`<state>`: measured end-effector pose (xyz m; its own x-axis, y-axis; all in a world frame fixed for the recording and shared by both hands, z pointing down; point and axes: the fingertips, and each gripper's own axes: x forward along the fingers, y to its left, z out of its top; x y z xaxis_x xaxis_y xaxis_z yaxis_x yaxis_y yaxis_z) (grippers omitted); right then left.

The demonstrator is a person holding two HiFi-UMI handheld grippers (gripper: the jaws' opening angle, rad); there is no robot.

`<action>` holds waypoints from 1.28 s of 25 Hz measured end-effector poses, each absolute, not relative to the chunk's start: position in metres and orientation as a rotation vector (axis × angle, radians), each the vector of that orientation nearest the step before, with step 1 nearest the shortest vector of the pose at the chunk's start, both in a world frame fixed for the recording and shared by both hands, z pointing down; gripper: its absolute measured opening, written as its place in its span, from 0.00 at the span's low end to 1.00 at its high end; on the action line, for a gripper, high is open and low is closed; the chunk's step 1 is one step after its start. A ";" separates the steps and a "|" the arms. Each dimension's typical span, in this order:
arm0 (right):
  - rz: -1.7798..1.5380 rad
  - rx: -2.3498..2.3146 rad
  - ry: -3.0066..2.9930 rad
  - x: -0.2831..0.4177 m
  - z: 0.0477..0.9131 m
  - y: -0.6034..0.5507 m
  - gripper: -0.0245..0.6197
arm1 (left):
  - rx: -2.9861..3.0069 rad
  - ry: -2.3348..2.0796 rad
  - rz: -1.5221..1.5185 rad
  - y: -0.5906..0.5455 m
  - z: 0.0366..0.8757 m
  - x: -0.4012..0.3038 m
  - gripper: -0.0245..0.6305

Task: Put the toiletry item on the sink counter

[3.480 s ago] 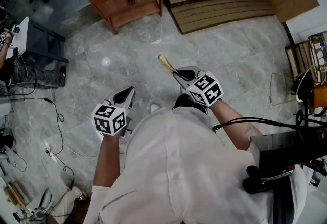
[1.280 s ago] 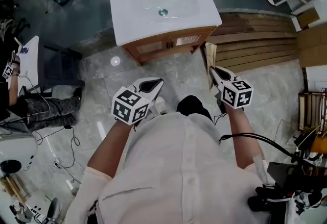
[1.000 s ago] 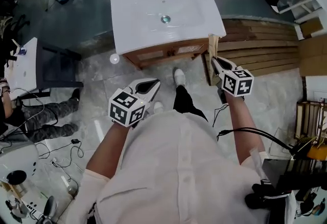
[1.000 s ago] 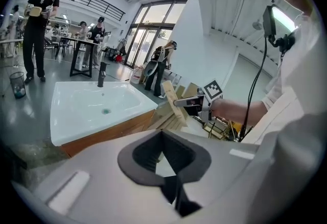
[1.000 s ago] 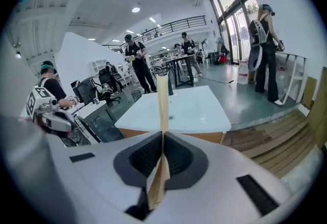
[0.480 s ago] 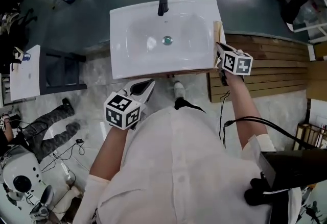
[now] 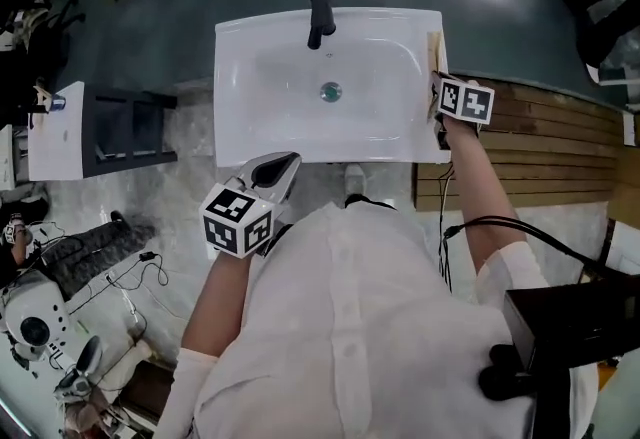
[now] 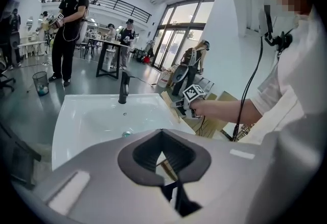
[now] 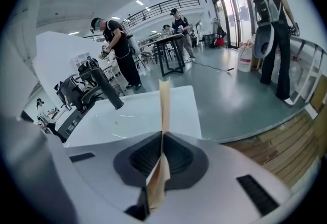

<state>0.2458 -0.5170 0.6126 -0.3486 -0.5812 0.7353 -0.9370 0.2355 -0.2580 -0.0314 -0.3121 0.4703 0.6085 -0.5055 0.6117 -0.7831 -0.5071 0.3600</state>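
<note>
While the person point(image 7: 370, 327) in a white shirt stands at the front of the white bench point(image 7: 232, 132), the right hand-held gripper point(image 9: 162, 135) is clamped on the item point(image 9: 164, 103). Item = thin flat tan strip, edge-on in the right gripper view. It is pinched between the pads, with most of its length sticking out past the tips. A wider end shows behind the pads.

Head view: right hand-held gripper sits at the bench's right edge, about level with the drain point(image 7: 331, 92), arm stretched forward. Item runs along that right rim toward the back corner. Can't tell whether it touches the surface or hangs just above it. Not released either way.

Left hand-held gripper point(image 8: 161, 132): jaws together, tips meeting, nothing between them. It hovers at the bench's front edge, left of centre, pointing down toward the basin point(image 7: 290, 77). Well apart from the right one.

Basin is set in the middle of the bench, with the drain at its centre. Black faucet point(image 7: 319, 15) stands at the back, just behind the drain in the head view.

Around the bench:
- wooden planks point(image 7: 540, 137) on the floor to its right
- dark shelf unit point(image 7: 125, 122) to its left
- black cable point(image 7: 480, 219) trailing off the right forearm

Gripper views show other people point(image 9: 115, 47) standing further back in the hall.
</note>
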 end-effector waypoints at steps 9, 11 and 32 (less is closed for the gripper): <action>1.035 1.393 -1.990 0.257 0.643 -0.541 0.06 | 2.153 -1.060 0.596 -0.330 0.481 -0.032 0.05; 1.033 1.394 -1.995 0.258 0.646 -0.541 0.06 | 2.148 -1.057 0.597 -0.331 0.483 -0.030 0.05; 1.022 1.383 -2.049 0.265 0.641 -0.520 0.29 | 2.185 -0.995 0.615 -0.330 0.483 -0.012 0.05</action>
